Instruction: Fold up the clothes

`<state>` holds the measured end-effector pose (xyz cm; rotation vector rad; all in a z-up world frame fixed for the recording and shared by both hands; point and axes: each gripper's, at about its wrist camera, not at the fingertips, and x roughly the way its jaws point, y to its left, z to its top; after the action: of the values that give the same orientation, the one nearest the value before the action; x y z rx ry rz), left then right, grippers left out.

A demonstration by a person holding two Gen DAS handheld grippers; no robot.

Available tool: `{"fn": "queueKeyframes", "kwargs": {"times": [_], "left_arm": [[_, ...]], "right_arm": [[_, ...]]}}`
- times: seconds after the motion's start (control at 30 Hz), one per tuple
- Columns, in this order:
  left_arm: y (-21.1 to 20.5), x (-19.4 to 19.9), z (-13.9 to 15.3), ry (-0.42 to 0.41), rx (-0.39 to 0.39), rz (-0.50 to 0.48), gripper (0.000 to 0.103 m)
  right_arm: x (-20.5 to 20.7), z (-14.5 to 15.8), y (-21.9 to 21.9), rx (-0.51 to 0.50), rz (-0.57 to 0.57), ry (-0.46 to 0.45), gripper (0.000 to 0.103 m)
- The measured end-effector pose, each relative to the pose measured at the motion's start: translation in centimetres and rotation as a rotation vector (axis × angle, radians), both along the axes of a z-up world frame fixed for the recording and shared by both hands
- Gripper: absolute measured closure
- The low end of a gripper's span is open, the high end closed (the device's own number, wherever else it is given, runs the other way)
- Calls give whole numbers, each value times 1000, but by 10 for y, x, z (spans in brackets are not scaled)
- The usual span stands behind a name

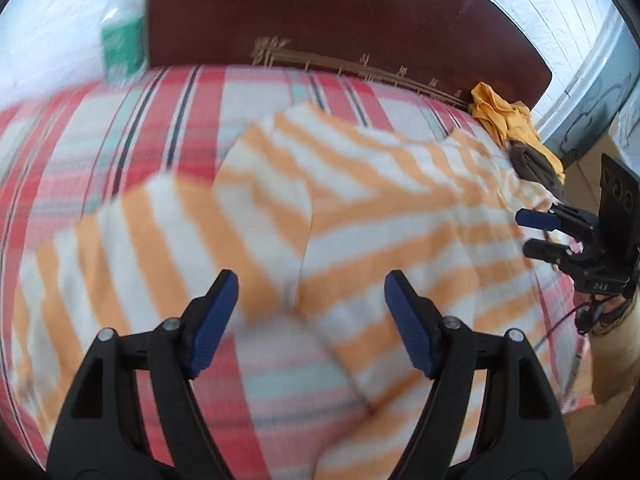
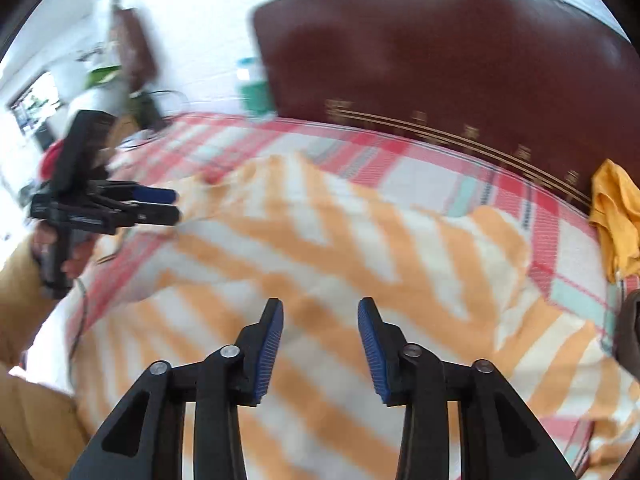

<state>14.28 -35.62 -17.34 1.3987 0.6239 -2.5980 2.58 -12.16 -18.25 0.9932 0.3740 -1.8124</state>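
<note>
Orange-and-white striped knit shirt [image 1: 360, 208] lies spread on the red, white and teal plaid bedsheet [image 1: 160, 120], filling the centre of both wrist views. One sleeve or flap lies across the body at the left of the left wrist view, so it looks partly folded; blur hides the exact edges.

Handling, my read: light, soft, limp, no stiffness. It will drape and drag on the sheet, and a thin layer is easy to miss or to pinch together with the sheet. Best hold is a hem, sleeve end or shoulder seam, not mid-panel.

Left gripper [image 1: 312, 320]: fingers spread wide, holding nothing, hovering over the shirt's near edge. Right gripper [image 2: 320, 348]: fingers apart, nothing between them, above the shirt body.

Surface: a bed, soft and giving, so pressing down sinks. Dark red-brown headboard with gold inlay [image 1: 360, 20] along the top of frame. Crumpled yellow cloth [image 1: 504, 116] at upper right by the headboard. Green-labelled plastic bottle [image 1: 120, 40] upper left. White walls, bright.
</note>
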Motion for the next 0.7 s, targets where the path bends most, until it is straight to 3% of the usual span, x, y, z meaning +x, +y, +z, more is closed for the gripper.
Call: {"fn": "queueKeyframes", "kwargs": {"times": [0.13, 0.27, 0.37, 0.43, 0.47, 0.5, 0.53, 0.6, 0.7], "left_arm": [[-1, 30, -23, -28, 173, 58, 27], [5, 17, -33, 8, 250, 87, 27], [3, -1, -35, 41, 230, 155, 27], [-8, -7, -36, 73, 273, 237, 28], [-14, -8, -36, 84, 274, 273, 46], [-22, -9, -37, 77, 266, 313, 78], [-31, -10, -41, 59, 267, 343, 90], [-44, -8, -45, 76, 325, 368, 94], [-49, -12, -20, 119, 197, 363, 95]], "right_arm": [[37, 8, 10, -68, 34, -42, 50], [73, 17, 20, -136, 67, -83, 50], [82, 18, 32, -176, 10, -121, 49], [86, 20, 41, -194, -29, -139, 49], [89, 21, 45, -197, -48, -139, 42], [91, 21, 50, -199, -63, -139, 36], [92, 22, 55, -200, -75, -138, 32], [94, 22, 64, -204, -94, -143, 32], [96, 21, 73, -188, -111, -141, 32]]}}
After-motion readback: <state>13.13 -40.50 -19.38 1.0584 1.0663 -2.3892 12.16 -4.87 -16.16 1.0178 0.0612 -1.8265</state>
